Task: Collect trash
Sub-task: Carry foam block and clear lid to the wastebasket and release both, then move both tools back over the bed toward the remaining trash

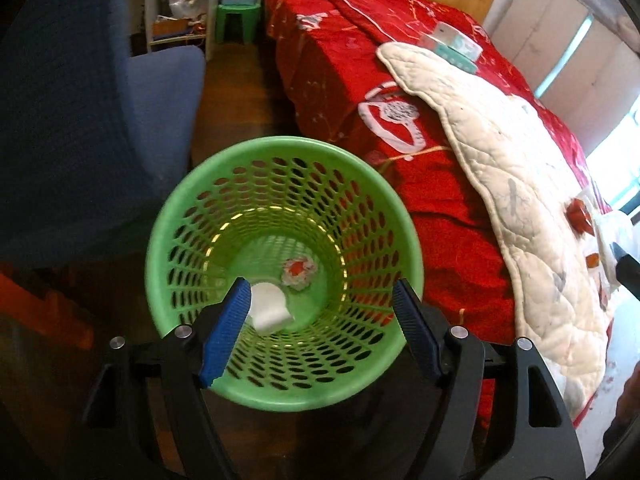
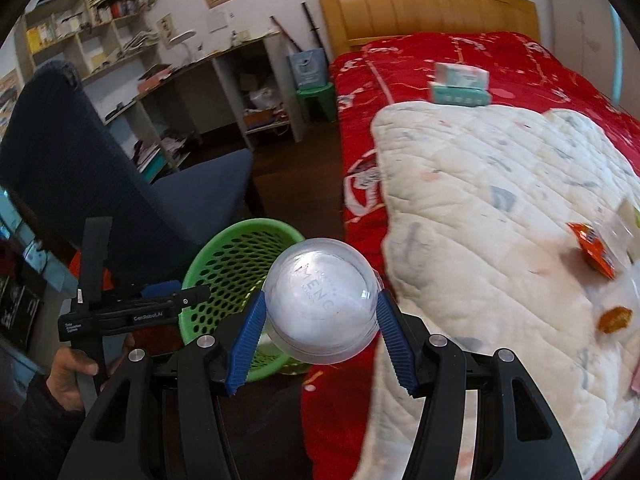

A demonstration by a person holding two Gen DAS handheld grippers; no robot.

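Observation:
A green mesh wastebasket (image 1: 364,216) stands on the floor beside the bed; it also shows in the right wrist view (image 2: 224,264). Inside lie a white crumpled piece (image 1: 270,308) and a red-and-white wrapper (image 1: 298,272). My left gripper (image 1: 320,294) is open and empty, just above the basket's mouth. My right gripper (image 2: 320,300) is shut on a clear plastic cup (image 2: 320,304), held in the air between the bed edge and the basket. An orange wrapper (image 2: 592,252), an orange piece (image 2: 614,318) and clear packaging (image 2: 624,224) lie on the white quilt (image 2: 500,208).
A blue chair (image 1: 120,120) stands left of the basket. The bed with a red cover (image 1: 340,80) fills the right side. A teal tissue pack (image 2: 460,84) lies on the bed. Shelves (image 2: 120,48) and a green stool (image 2: 316,100) stand at the far wall.

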